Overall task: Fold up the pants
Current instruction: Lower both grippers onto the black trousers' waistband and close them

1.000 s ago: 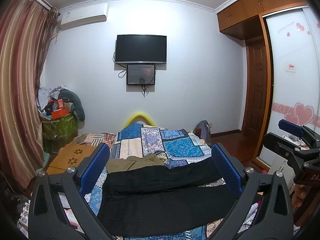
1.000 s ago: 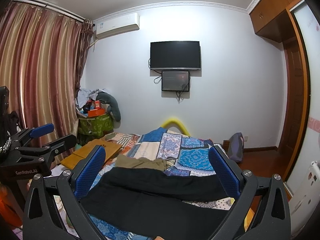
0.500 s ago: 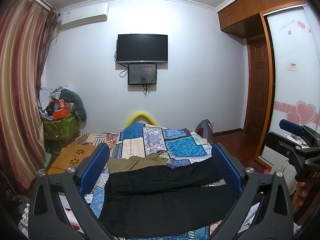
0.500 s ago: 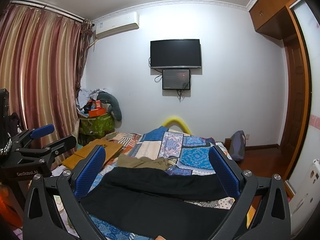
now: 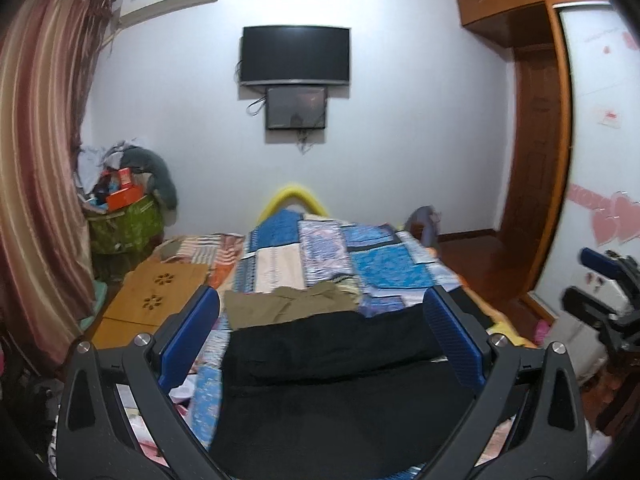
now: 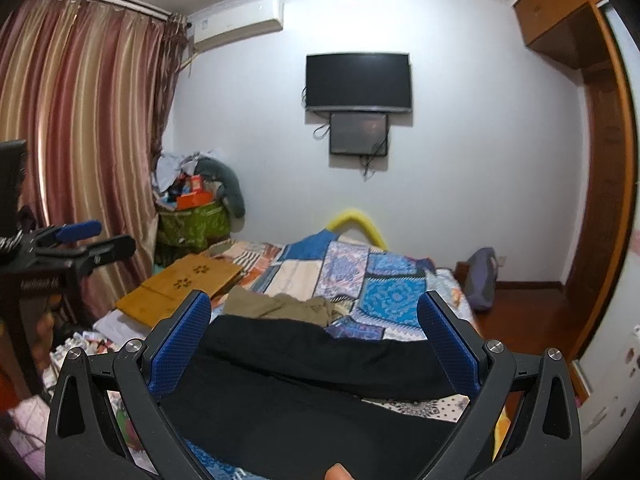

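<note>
black pants lie crosswise on the bed, below both wide-open, empty grippers; left gripper and right gripper hover equally near.

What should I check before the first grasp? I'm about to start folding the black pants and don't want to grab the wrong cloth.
1. Left gripper open, nothing held: ok.
2. Right gripper open, nothing held: ok.
3. Black pants spread on the bed, legs apart: ok.
4. Khaki garment clear of the pants: not ok, it meets their far edge.
5. Near edge of the pants visible: cannot tell, cut off by the frame.
</note>
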